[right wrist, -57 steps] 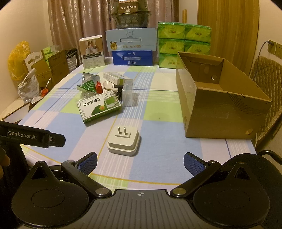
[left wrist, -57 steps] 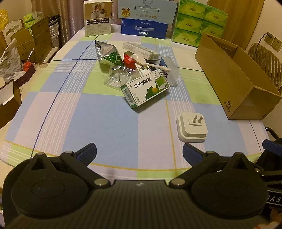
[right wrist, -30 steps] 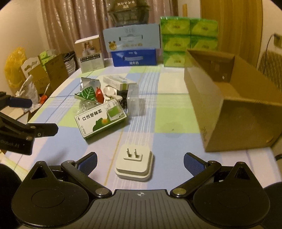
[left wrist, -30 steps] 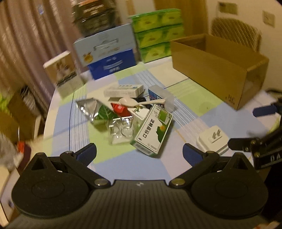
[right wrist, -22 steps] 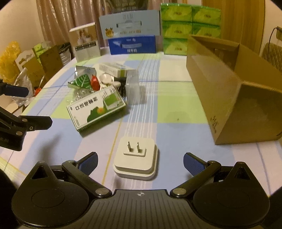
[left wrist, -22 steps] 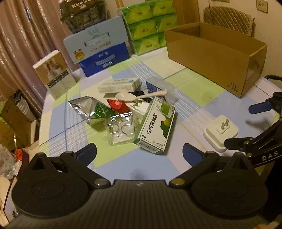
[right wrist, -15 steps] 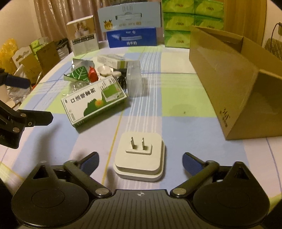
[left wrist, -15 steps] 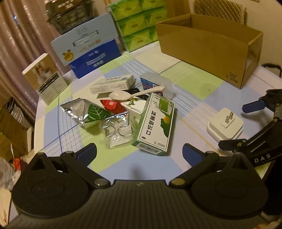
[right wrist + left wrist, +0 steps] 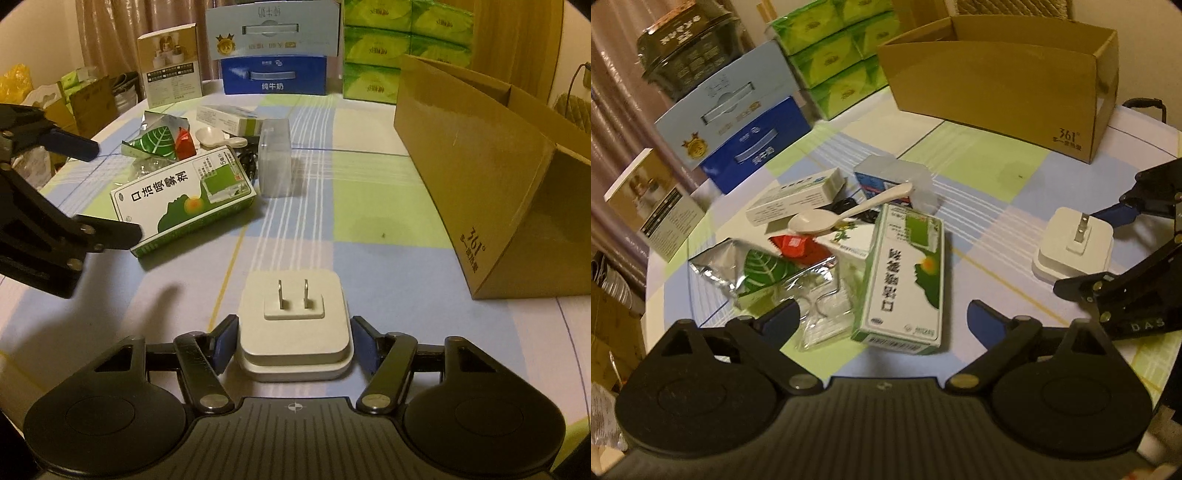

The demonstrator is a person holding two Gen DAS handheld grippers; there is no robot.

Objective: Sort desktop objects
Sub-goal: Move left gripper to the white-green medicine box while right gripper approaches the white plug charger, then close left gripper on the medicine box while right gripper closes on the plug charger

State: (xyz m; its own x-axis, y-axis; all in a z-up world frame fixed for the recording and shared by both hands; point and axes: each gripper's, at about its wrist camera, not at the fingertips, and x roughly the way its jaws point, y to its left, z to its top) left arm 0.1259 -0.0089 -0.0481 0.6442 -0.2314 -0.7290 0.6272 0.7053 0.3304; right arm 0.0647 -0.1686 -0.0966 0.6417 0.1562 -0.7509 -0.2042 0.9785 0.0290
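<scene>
A white plug adapter (image 9: 293, 325) lies prongs up on the checked tablecloth, between the two fingers of my right gripper (image 9: 293, 341), whose blue pads stand right at its sides. It also shows in the left wrist view (image 9: 1073, 251). My left gripper (image 9: 882, 319) is open and empty, hovering over a green and white medicine box (image 9: 905, 280). Behind that box lie a white spoon (image 9: 846, 218), a foil leaf packet (image 9: 757, 271), a clear blister pack (image 9: 823, 321), a red sachet (image 9: 794, 243), a long white box (image 9: 798, 195) and a clear plastic box (image 9: 275, 162).
An open cardboard box (image 9: 480, 166) stands at the right, also in the left wrist view (image 9: 1004, 77). Milk cartons (image 9: 273, 48), green tissue packs (image 9: 402, 44) and a small product box (image 9: 171, 61) line the far table edge. Cartons and bags stand beyond the left edge.
My right gripper has moved forward and down around the plug adapter and its fingers have narrowed onto its sides. My left gripper has swung toward the pile and come closer to the medicine box.
</scene>
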